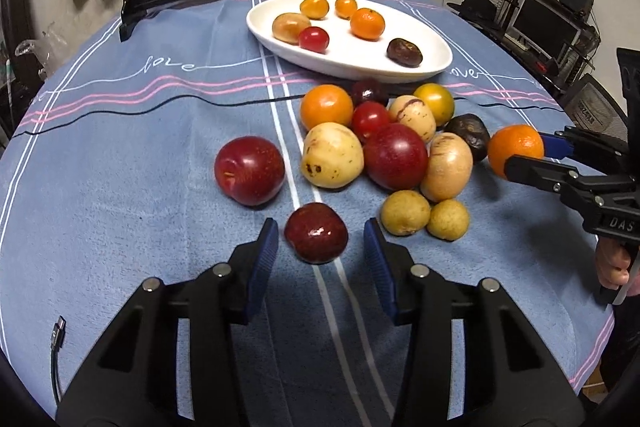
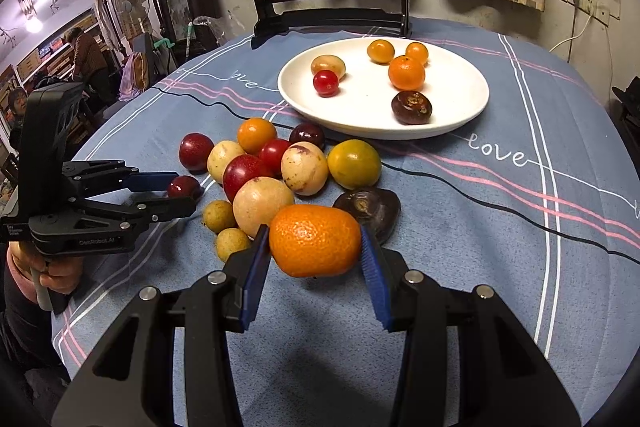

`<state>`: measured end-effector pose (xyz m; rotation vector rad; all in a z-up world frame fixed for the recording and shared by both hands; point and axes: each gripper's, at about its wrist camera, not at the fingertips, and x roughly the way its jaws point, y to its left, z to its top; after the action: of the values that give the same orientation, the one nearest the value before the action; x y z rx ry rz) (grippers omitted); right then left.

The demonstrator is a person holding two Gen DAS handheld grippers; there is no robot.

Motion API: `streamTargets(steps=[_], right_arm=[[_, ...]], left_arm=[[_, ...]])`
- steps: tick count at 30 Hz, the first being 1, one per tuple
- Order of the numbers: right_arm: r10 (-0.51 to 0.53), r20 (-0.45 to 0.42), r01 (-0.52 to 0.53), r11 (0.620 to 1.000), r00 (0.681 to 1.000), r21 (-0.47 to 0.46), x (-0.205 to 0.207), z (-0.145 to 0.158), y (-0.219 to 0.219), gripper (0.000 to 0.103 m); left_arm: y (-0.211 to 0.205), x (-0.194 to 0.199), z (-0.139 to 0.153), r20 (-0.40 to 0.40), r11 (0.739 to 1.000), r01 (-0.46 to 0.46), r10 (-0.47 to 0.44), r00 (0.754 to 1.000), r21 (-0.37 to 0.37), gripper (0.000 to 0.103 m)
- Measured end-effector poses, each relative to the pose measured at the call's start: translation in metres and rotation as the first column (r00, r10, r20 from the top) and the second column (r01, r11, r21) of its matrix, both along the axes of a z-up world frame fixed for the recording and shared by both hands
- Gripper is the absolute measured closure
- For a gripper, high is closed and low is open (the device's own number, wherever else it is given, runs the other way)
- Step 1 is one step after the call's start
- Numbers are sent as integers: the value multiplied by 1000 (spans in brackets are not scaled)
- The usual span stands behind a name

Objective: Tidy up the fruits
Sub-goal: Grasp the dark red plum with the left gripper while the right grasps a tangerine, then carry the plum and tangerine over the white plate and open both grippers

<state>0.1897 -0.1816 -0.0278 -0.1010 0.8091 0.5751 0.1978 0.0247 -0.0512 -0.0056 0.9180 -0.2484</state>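
The left claw points steeply down at the bench, its blue-padded jaws standing either side of a small dark red plum, with gaps showing at both pads. The right claw also tilts downward, its blue pads pressed against a round orange mandarin. A hand wraps the left claw's handle; another hand grips the right claw's handle.

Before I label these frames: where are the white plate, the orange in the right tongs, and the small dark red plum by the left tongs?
white plate (image 2: 460, 115): right wrist view, bare front rim.
orange (image 2: 316, 239): right wrist view, peel centre.
small dark red plum (image 1: 316, 233): left wrist view, top surface.
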Motion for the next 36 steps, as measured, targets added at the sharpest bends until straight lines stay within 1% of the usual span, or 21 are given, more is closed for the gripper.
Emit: streamTargets(steps=[2, 7, 17, 23, 27, 30, 32, 34, 36], right_arm=[[0, 0, 0, 1000, 1000, -3, 0, 0, 0, 58], [-3, 0, 3, 1000, 1000, -6, 0, 0, 1, 58], [-7, 0, 7, 1000, 1000, -16, 1, -1, -1, 58], [-8, 13, 8, 1000, 1000, 9, -2, 3, -4, 58], [-9, 16, 9, 1000, 1000, 15, -3, 4, -4, 58], [-12, 25, 12, 1000, 1000, 17, -4, 5, -5, 58], [-18, 48, 17, 1000, 999, 16, -6, 7, -5, 58], [-21, 65, 19, 999, 998, 26, -8, 9, -6, 58], [-29, 74, 25, 998, 997, 56, -6, 12, -10, 58]], left_arm=[[-1, 2, -3, -12, 1000, -5, 5, 1000, 5, 62], [2, 5, -5, -29, 1000, -16, 16, 999, -8, 66], [3, 5, -4, -19, 1000, -18, 18, 1000, -11, 70], [4, 3, -2, -6, 1000, -14, 14, 1000, -23, 70], [1, -3, 4, 38, 1000, 5, -5, 999, -16, 71], [-5, -14, 13, 110, 1000, 23, -23, 994, 2, 71], [-12, -23, 20, 164, 999, 49, -51, 985, 17, 71], [-17, -27, 25, 189, 997, 68, -71, 979, 21, 71], [-21, -28, 30, 196, 995, 99, -99, 976, 12, 71]])
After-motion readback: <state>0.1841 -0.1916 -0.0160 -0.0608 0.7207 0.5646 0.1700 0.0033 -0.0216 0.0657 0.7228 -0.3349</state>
